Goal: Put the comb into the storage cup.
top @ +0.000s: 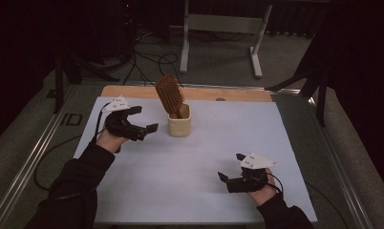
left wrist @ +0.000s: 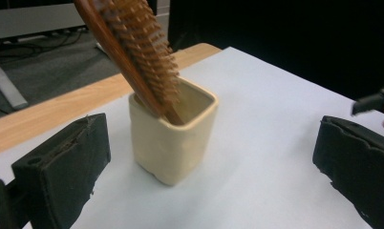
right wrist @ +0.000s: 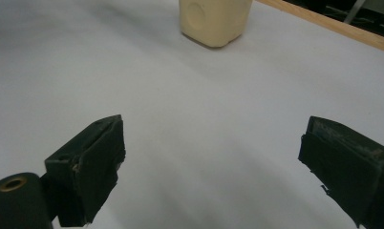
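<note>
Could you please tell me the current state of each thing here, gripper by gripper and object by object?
Left gripper: open, empty, beside the cup.
Right gripper: open, empty, low over the white sheet, apart from the cup.
Hairbrush: handle down in the cup, leaning, bristle head sticking out.
Cup: upright on the sheet, holding the brush.
White sheet: lying flat on the table.

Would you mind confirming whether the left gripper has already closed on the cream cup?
No, the left gripper is open, its jaws standing apart on either side of the cream cup without touching it.
</note>
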Demonstrator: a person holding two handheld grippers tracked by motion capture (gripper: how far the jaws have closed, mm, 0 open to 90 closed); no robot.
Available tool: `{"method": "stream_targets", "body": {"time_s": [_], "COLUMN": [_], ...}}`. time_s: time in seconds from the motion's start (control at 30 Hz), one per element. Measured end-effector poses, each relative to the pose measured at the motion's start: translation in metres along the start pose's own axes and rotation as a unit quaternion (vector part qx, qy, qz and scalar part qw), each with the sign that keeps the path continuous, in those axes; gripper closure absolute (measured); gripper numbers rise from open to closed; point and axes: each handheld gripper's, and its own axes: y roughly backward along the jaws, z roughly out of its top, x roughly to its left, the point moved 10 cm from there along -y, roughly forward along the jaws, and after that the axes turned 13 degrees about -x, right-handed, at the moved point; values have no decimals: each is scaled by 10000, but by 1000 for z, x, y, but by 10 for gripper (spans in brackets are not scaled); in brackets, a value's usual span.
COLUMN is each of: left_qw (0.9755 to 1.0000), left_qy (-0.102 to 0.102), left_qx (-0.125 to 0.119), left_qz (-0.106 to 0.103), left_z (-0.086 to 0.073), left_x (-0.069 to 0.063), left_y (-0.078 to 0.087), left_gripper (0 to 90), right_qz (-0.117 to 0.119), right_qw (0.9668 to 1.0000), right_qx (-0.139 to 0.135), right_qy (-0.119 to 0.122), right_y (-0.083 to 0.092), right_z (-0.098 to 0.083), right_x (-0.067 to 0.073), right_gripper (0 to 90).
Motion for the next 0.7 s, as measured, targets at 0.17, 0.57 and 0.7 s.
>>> {"method": "stream_targets", "body": {"time_s": [0.17, 0.57, 0.7], "left_qw": [10000, 9999, 9999], "left_qy": [-65, -67, -25], "left_qx": [45, 100, 114], "left_qz": [-32, 15, -4], "left_z": [-19, -60, -74], "left_x": [-5, -10, -14], "left_y": [14, 48, 60], "left_gripper": [0, 0, 0], "right_qz": [-40, -42, -16], "right_qw": [10000, 10000, 10000], "right_qx": [-5, -25, -31], "right_qy": [-25, 17, 42], "right_y": [2, 2, 2], "right_z": [-2, -5, -5], "right_x": [-2, -4, -3], "right_gripper": [77, 77, 77]}}
